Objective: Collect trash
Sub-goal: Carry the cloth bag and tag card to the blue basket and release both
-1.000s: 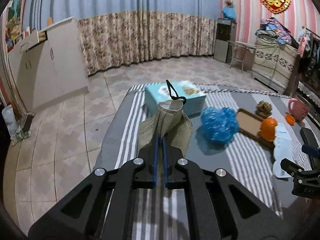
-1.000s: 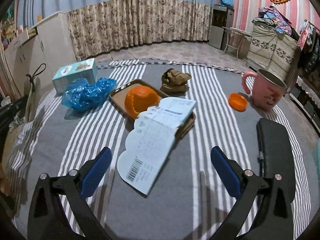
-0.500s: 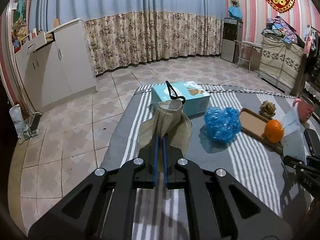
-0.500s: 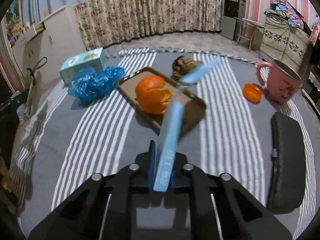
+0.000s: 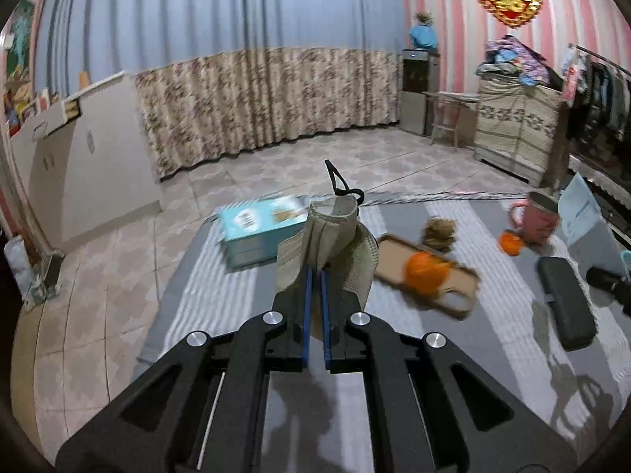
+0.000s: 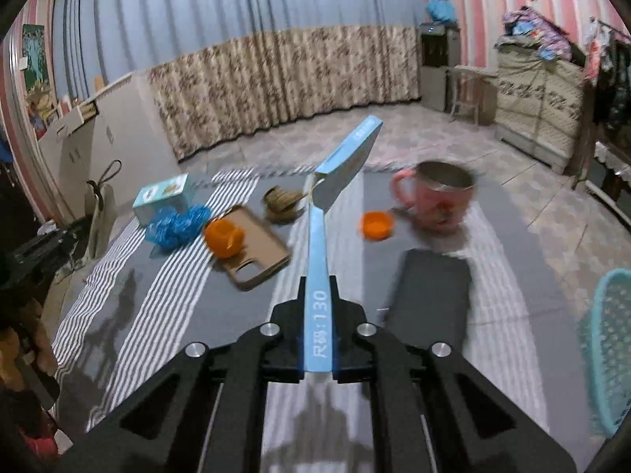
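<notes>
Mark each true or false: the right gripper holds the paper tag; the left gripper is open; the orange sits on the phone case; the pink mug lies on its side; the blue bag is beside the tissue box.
1. The right gripper holds the paper tag. True.
2. The left gripper is open. False: it is shut on the cloth bag.
3. The orange sits on the phone case. True.
4. The pink mug lies on its side. False: it stands upright.
5. The blue bag is beside the tissue box. True.
</notes>
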The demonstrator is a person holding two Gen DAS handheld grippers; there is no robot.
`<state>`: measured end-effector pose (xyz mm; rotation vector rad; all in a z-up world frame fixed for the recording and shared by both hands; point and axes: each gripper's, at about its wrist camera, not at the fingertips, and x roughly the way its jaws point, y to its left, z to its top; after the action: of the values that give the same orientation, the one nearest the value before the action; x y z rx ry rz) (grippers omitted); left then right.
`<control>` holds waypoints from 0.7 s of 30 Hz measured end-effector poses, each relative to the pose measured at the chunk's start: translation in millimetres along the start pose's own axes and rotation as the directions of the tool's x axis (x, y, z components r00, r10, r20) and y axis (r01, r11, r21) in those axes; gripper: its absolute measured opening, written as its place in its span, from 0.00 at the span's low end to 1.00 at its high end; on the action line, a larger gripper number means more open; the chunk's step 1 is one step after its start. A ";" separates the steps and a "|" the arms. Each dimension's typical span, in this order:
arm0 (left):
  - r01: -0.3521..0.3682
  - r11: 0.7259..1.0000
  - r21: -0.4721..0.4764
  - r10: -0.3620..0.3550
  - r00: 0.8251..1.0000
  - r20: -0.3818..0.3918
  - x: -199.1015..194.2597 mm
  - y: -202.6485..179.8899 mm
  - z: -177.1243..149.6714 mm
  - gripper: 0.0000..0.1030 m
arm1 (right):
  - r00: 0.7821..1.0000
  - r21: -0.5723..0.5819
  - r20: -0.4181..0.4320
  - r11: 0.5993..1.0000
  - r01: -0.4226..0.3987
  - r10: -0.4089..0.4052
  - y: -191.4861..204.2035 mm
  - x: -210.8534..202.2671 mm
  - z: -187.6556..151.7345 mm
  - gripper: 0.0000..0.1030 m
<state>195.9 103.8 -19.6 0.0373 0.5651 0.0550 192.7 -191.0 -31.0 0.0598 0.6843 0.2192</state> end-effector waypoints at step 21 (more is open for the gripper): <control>0.274 0.942 0.194 -0.288 0.957 0.045 -31.4 -245.0 23.0 0.03 | 0.951 0.212 0.055 0.934 0.287 -0.305 -222.4 -130.2 -38.5 0.08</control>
<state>192.0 -143.1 4.2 0.1398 0.4965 -0.2776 110.6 -437.2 -8.3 0.1577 0.6177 -0.1440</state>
